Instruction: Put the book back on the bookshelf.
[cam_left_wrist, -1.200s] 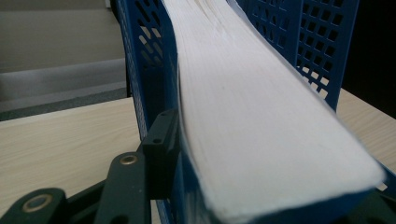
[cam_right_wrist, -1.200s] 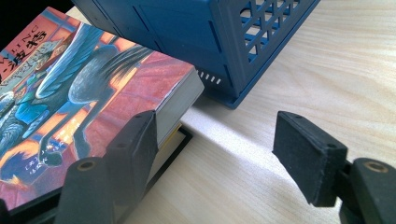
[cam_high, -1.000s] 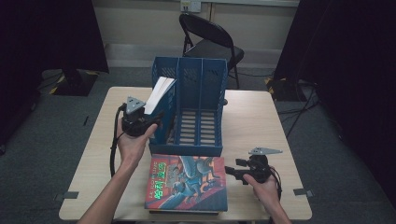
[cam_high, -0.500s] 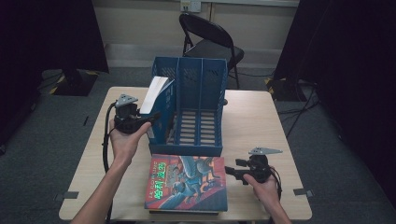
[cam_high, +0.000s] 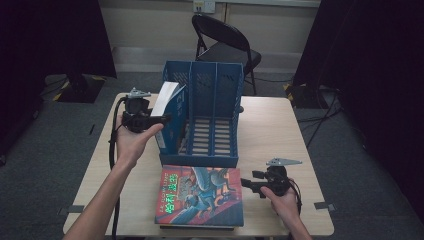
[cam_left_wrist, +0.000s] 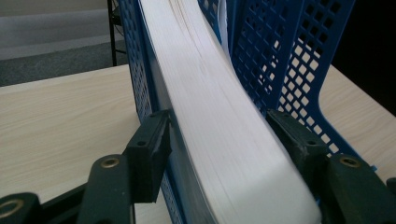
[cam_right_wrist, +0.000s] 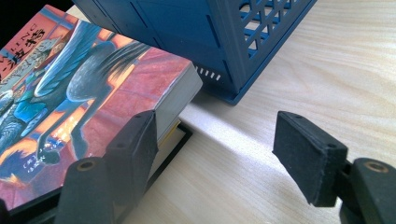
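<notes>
Pale wooden table (cam_high: 270, 130), grey carpet (cam_high: 45, 150)

Blue file rack (cam_high: 212, 117), centre frame, w/ lattice-perforated walls & slatted floor. White page block of book (cam_high: 167, 97) in its left slot; cover blue. Lower centre: book (cam_high: 200, 196) w/ red-orange cover, blue-grey winged creature, green lettering. Table (cam_high: 270, 135) pale wood grain. Both grippers black: left (cam_high: 161, 119), right (cam_high: 247, 184). Chair (cam_high: 222, 42) black, upper centre. Floor grey.

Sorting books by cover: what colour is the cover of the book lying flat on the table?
Mostly red, with a blue-grey winged creature; the book shows best in the high view.
</notes>
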